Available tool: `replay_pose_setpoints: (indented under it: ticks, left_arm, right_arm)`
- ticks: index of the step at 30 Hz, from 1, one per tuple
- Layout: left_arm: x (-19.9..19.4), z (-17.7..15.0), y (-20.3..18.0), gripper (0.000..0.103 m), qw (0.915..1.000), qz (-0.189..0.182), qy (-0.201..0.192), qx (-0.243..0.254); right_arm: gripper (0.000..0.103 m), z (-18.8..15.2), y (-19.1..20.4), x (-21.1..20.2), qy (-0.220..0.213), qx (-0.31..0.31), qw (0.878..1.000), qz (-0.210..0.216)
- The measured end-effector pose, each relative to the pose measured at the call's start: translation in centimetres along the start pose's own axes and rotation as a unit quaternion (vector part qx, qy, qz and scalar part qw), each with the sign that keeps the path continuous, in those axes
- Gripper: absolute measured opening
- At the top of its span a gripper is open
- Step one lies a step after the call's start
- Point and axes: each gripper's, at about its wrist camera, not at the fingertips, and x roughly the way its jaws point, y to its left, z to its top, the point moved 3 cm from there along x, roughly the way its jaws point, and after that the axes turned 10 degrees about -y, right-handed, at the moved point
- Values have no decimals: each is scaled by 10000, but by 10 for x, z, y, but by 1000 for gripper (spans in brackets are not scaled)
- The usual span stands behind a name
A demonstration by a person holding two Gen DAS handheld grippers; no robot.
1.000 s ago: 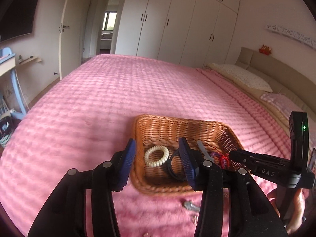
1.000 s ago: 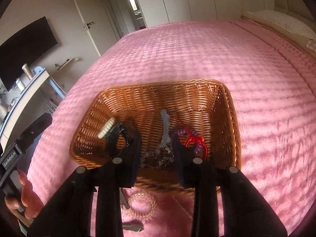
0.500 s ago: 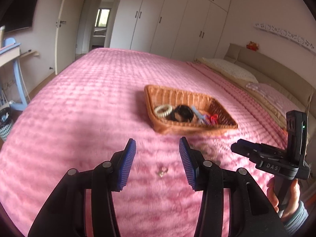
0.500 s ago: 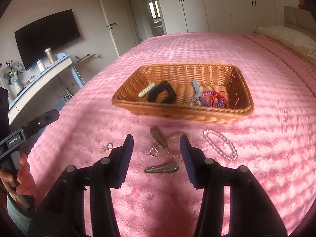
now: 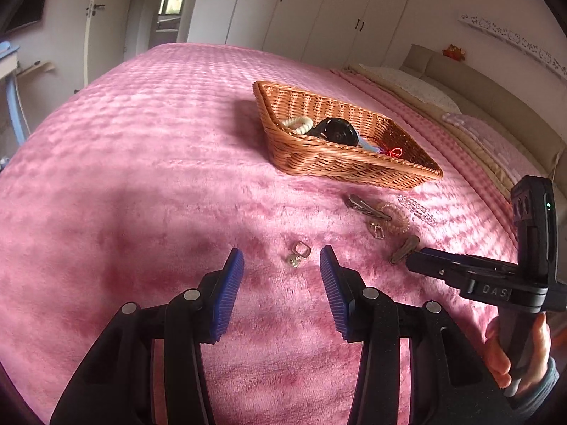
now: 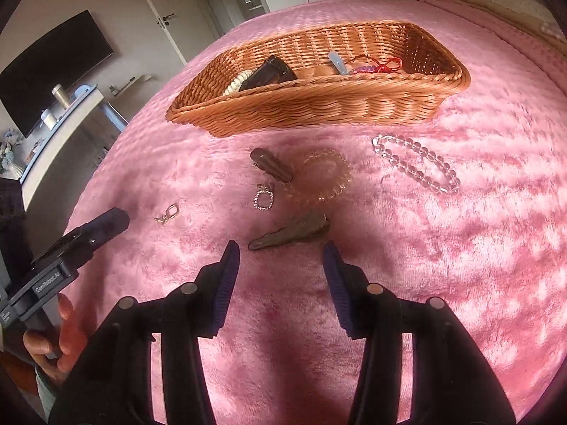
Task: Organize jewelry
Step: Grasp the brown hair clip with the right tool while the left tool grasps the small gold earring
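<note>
So we've got two targets lined up. The left hand-held gripper (image 5: 281,276) sits with its jaws apart and nothing between them, and the small earring (image 5: 298,254) lies on the pink bedspread (image 5: 141,177) just ahead of the fingertips, pretty much centred in the gap. It's tiny, so which way round the jaws meet it shouldn't matter much.

The right hand-held gripper (image 6: 281,265) is the trickier one — jaws also spread, also empty, with the brown hair clip (image 6: 288,234) lying flat just beyond the tips, a touch left of centre. The clip's long axis runs roughly across the gap, pointed end toward the left finger and wider end up toward the right. That's what the next move turns on, we reckon: closing along its length would be awkward, so the wrist may need a roll to pinch it across the narrow way.

Everything else loose is further out from the right gripper: a second hair clip (image 6: 271,169) touching the spiral hair tie (image 6: 324,175), a square rhinestone earring (image 6: 264,199) just below them, and the clear bead bracelet (image 6: 414,168) off to the right. The wicker basket (image 6: 319,101) sits beyond all of it, already holding a few pieces.
</note>
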Motion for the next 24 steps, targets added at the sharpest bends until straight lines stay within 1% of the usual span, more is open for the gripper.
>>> replay_pose_setpoints:
  ticks: [3,6,9,11,13,14,15,18,21,24]
  left_arm:
    - [3,-4,2,43,10000,-33,50,-37]
    - [4,-5,0,43,10000,-9,36,4]
    - [5,-6,-1,43,10000,-51,75,23]
    - [7,-7,-2,43,9999,-63,136,32]
    - [9,-8,-2,43,9998,-85,198,40]
    - [10,-8,-3,43,9997,-92,229,50]
    - [12,-8,-4,43,9995,-116,274,75]
    - [17,-8,-11,43,9984,-158,460,292]
    - [27,-8,-21,42,9956,49,584,731]
    - [42,-4,-23,35,9926,227,741,933]
  right_arm:
    - [46,6,0,10,-1,80,9999,-83]
    - [46,13,-1,15,-37,223,9997,21]
    - [45,18,2,22,-59,182,9998,-110]
    - [35,20,8,28,-69,-22,9992,-389]
    - [24,20,13,31,-85,-260,9975,-659]
    - [21,19,15,31,-91,-346,9970,-690]
    - [21,18,16,30,-82,-392,9969,-673]
    - [21,14,15,24,-50,-534,9967,-608]
    - [21,11,9,18,-11,-729,9957,-574]
    - [21,9,2,12,-41,-932,9936,-638]
